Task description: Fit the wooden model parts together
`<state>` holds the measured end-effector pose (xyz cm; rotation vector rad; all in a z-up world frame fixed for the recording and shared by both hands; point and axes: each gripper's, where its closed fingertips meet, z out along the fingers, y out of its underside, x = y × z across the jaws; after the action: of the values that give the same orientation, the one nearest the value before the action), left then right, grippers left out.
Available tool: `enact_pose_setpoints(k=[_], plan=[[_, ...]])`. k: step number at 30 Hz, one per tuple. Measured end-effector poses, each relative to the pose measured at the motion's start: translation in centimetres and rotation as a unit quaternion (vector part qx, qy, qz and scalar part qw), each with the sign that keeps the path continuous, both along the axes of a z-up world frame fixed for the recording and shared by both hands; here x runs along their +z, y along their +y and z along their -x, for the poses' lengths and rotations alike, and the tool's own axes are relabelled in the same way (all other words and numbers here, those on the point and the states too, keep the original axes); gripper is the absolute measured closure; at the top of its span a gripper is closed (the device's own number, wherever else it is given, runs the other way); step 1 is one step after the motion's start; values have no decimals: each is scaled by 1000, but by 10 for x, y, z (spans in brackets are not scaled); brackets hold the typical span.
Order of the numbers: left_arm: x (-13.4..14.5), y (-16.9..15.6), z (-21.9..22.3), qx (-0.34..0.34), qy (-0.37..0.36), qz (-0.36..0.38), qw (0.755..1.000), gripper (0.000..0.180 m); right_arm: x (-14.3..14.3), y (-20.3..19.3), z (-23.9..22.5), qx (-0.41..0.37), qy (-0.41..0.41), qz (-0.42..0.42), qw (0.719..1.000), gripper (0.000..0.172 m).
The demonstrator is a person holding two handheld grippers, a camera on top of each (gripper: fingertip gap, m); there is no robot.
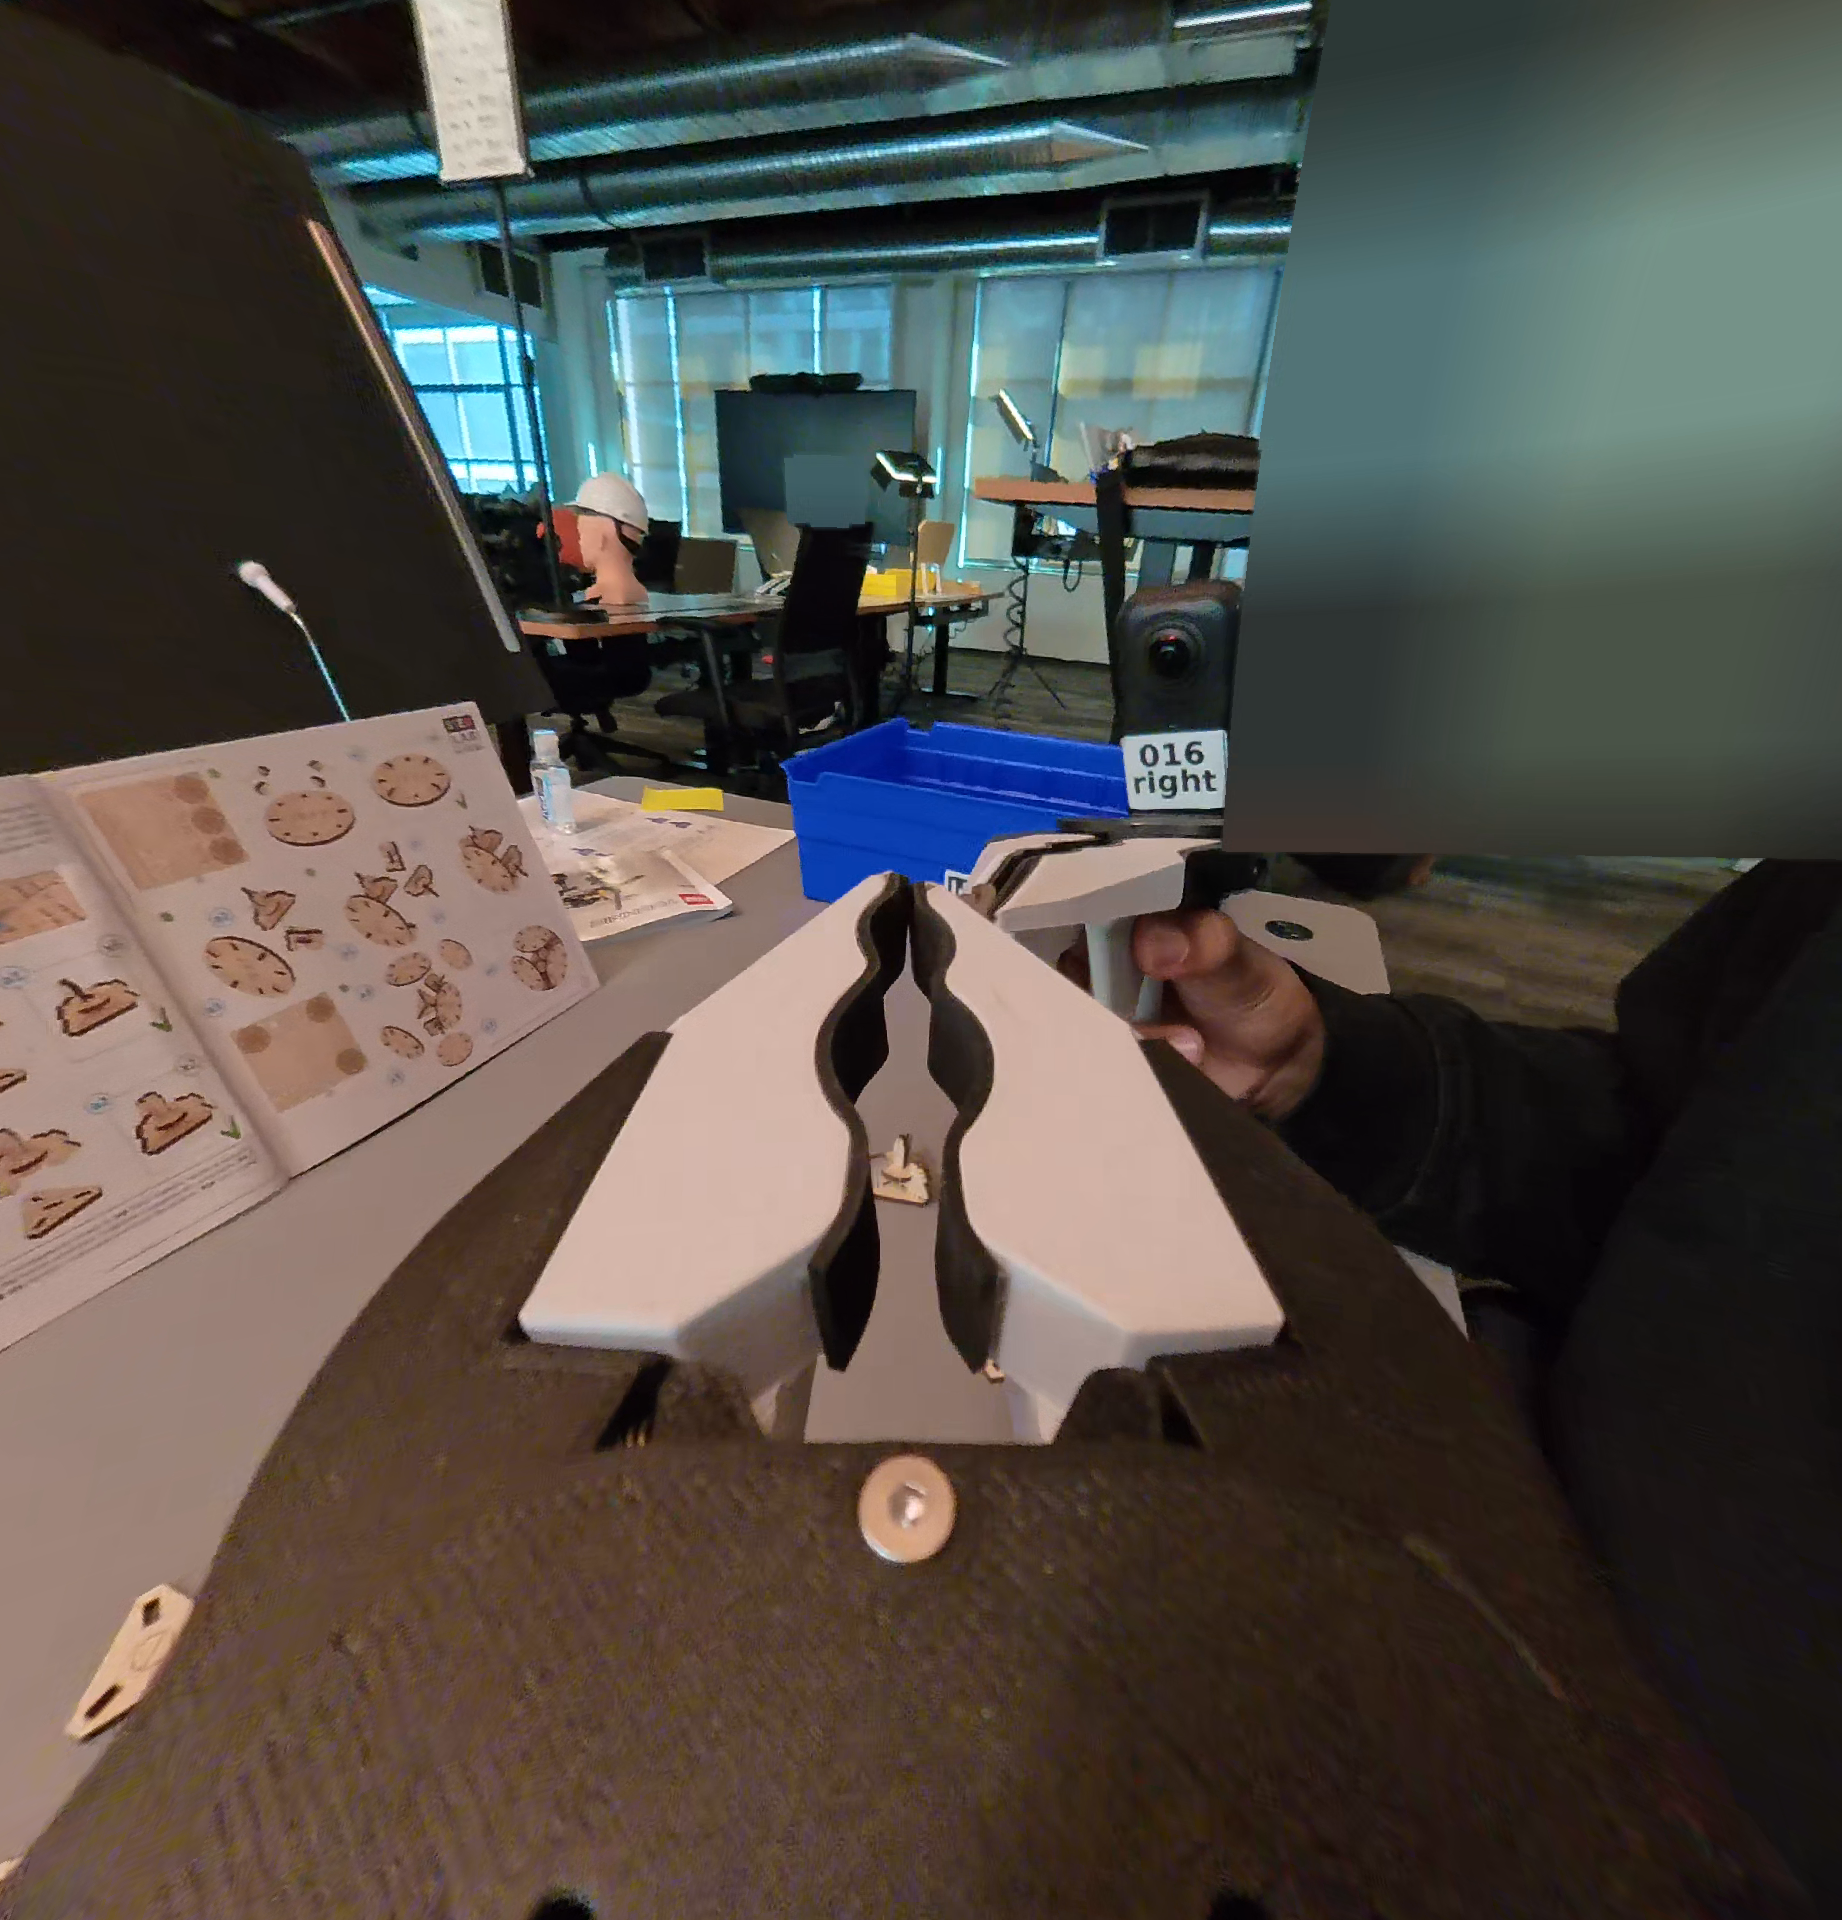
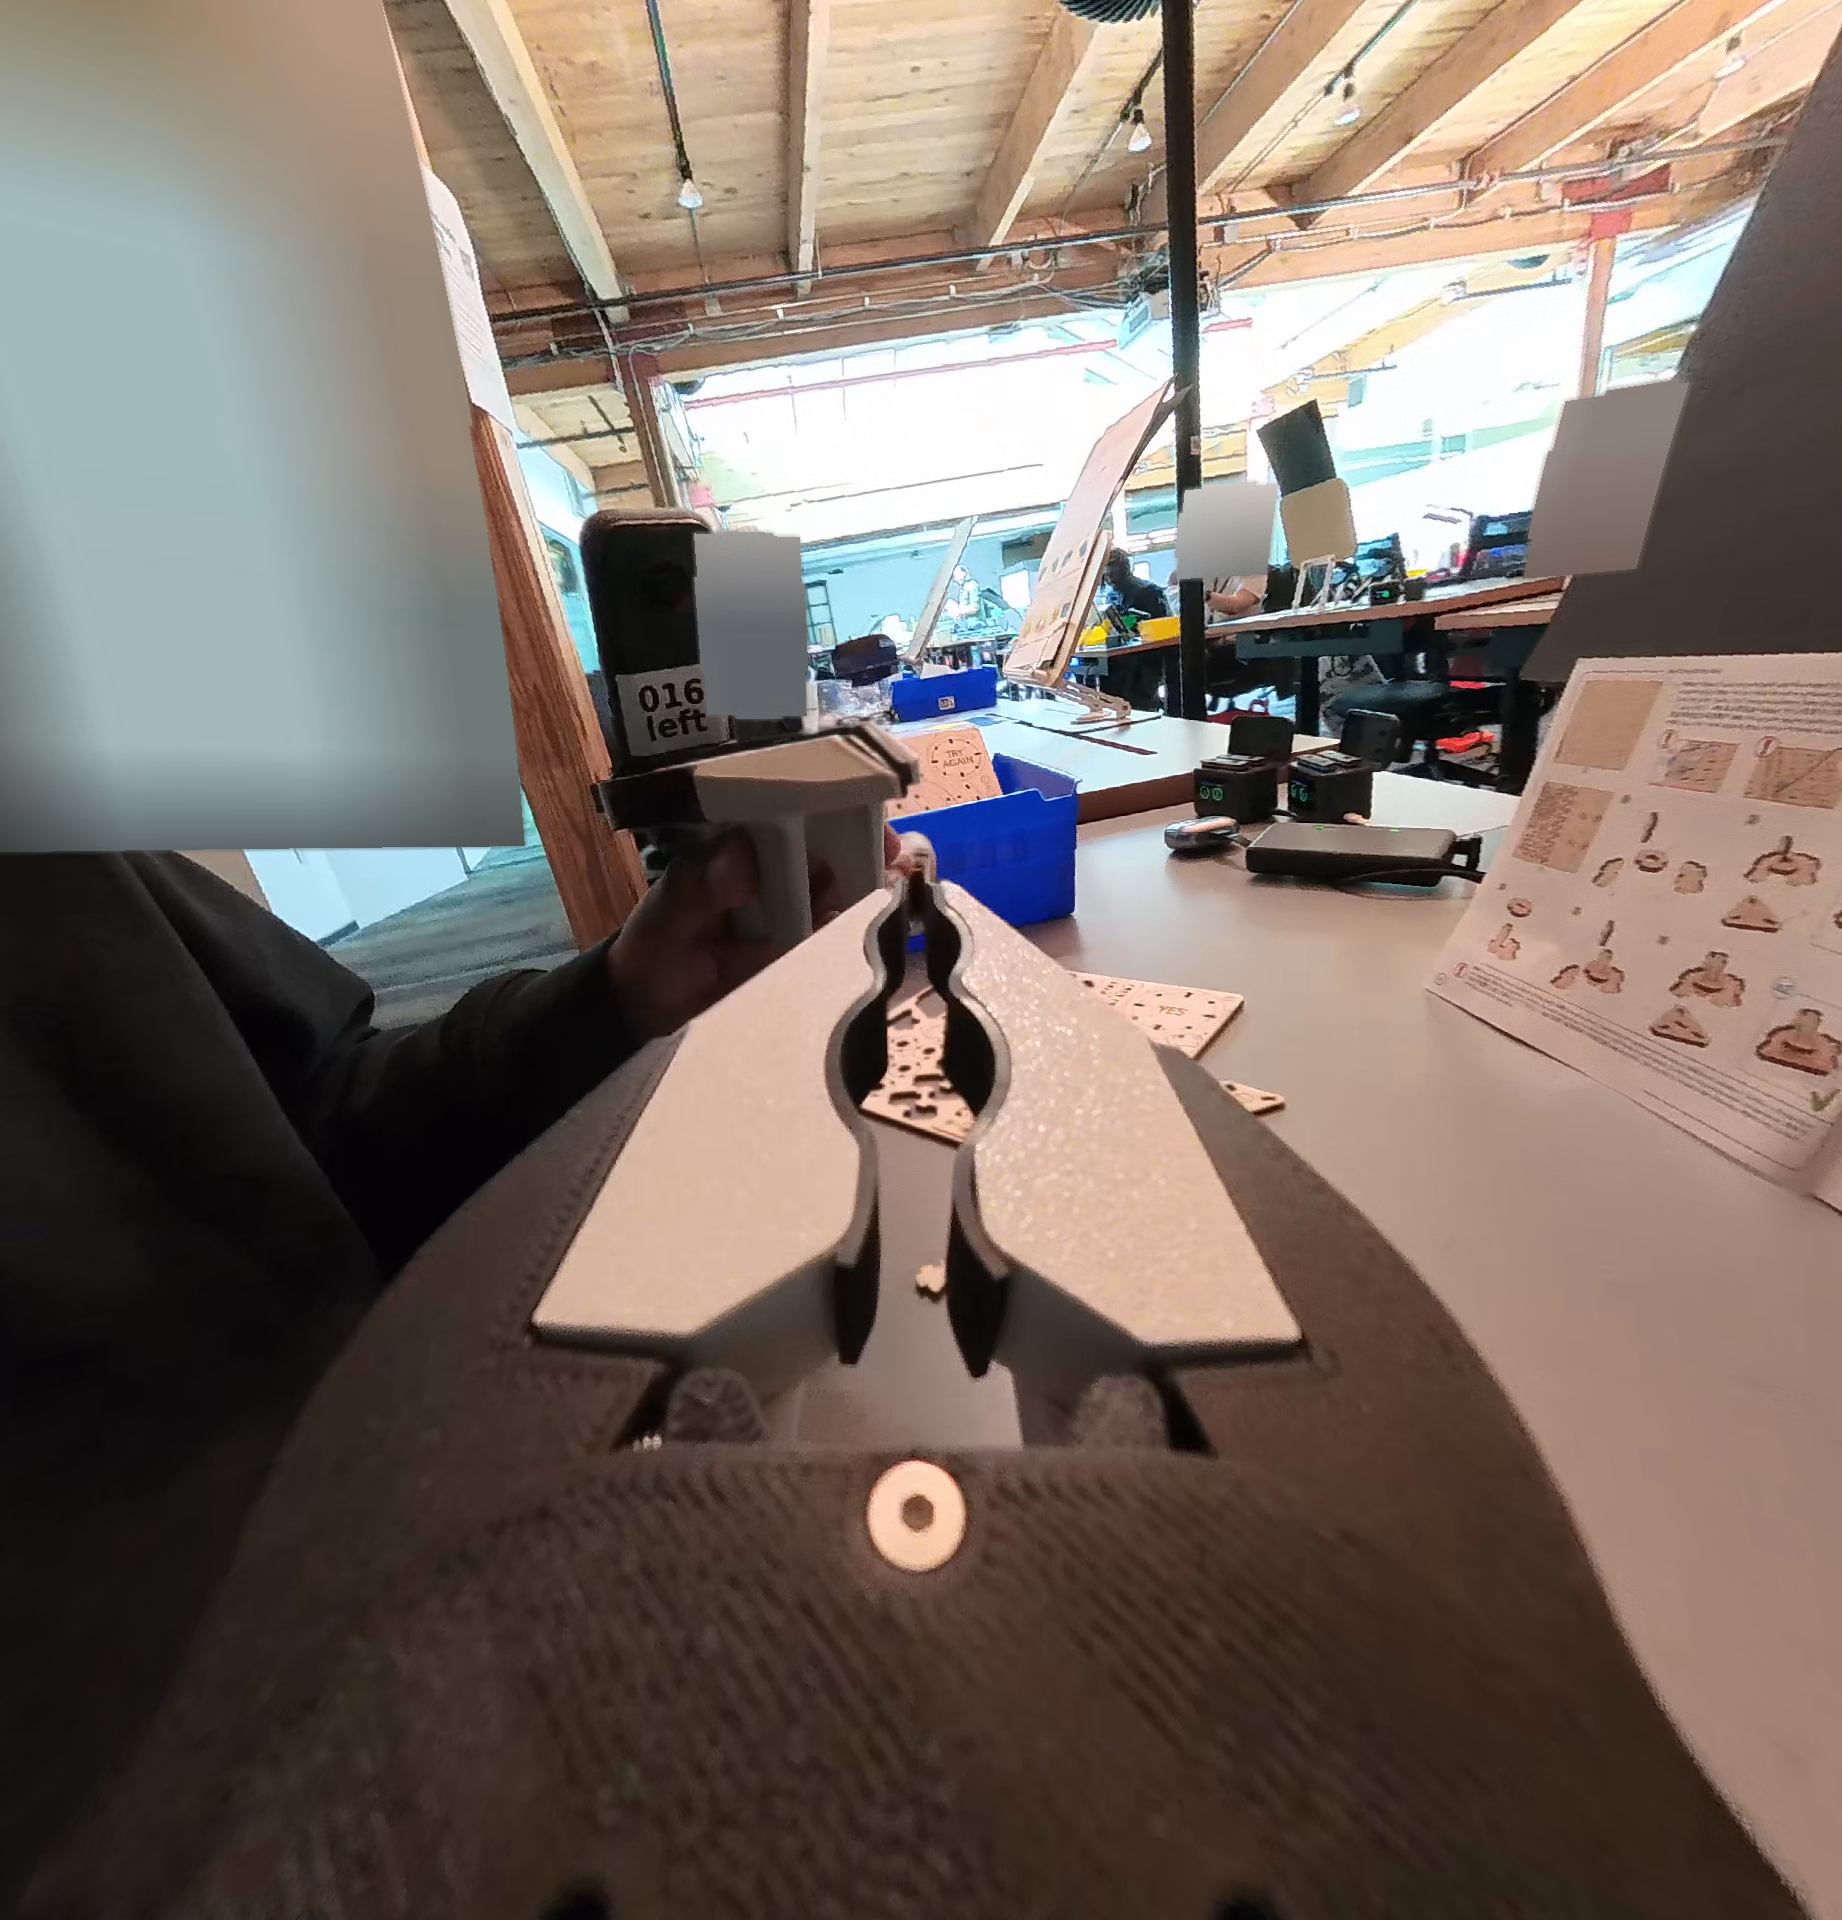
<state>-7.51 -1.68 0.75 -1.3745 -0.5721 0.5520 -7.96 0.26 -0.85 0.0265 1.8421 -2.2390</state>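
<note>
Black-padded left gripper (image 1: pixel 909 902): clenched, tips meeting on nothing.
Right gripper (image 2: pixel 915 906): tips pinched; whether a thing sits between them I cannot tell.
Small wooden puzzle piece (image 1: pixel 904 1174): on grey table (image 1: pixel 273 1403), below left gripper.
Blue plastic bin (image 1: pixel 938 800): twelve o'clock.
Open instruction booklet (image 1: pixel 221 987): nine o'clock.
Perforated plywood sheet (image 2: pixel 917 1070): under right gripper.

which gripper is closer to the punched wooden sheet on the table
Right. The right gripper hangs just above the punched wooden sheet, seen between its fingers. The left gripper is higher and farther off, by the blue bin.
</note>
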Motion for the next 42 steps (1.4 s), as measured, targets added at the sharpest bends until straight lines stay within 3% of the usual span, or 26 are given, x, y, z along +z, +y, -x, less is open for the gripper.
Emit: enact_pose_setpoints(k=[6,11,12,14,31,42], plan=[[-3,6,0,3,11,-5,1000,180,0,0,0,-1,1,0,1000,172],[-17,20,2,-25,-23,0,999,157,-1,-1,-1,4,-1,-1,1000,172],[-18,22,2,-30,-26,-1,999,158,-1,-1,-1,6,-1,-2,1000,172],[-19,23,2,-34,-29,-6,999,177,-1,-2,-3,9,-2,-3,1000,172],[-17,19,-3,-68,-60,-29,995,180,-1,-4,-1,-32,45,12,998,164],[-16,9,5,-54,-84,-63,993,180,3,-1,3,-51,52,25,997,167]])
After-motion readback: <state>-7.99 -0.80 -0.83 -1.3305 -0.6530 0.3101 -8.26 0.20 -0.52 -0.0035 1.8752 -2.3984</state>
